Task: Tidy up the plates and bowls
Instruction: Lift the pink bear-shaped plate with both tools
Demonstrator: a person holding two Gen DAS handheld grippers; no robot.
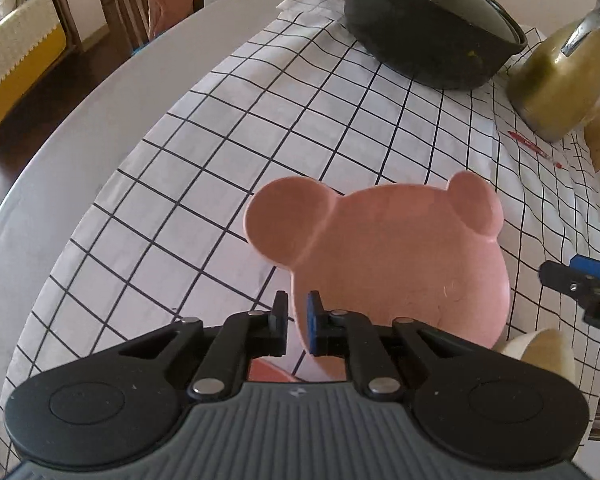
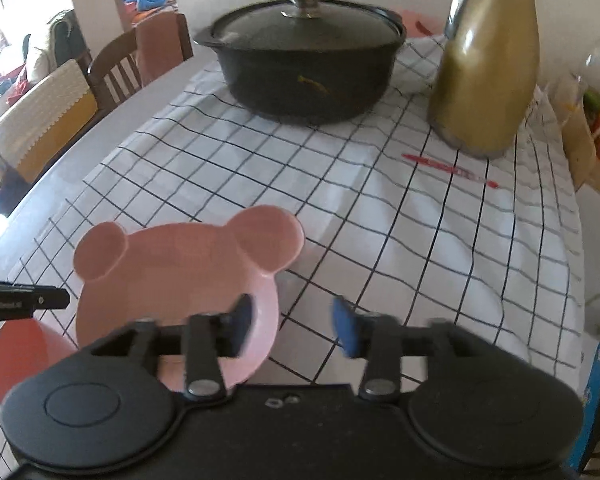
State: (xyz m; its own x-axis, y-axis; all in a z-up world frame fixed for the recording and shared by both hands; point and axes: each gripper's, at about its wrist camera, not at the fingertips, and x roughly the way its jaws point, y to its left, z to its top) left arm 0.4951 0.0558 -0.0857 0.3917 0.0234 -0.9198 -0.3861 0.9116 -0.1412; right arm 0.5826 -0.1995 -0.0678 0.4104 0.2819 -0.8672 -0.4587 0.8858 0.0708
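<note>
Red plate (image 2: 24, 354) half hidden under pink plate (image 2: 172, 280).

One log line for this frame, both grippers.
left hand-held gripper: shut on bear-shaped pink plate rim | right hand-held gripper: open, empty | plate lifted, tilted

Your surface (image 2: 152, 92) is pale grey, and a white cloth with a black grid (image 2: 380, 220) covers most of it, leaving the left edge bare. At the far end a black lidded pot (image 2: 300, 68) sits on the cloth, with an olive-gold jug (image 2: 488, 72) just to its right. A red pen (image 2: 448, 170) lies on the cloth near the jug's foot.
</note>
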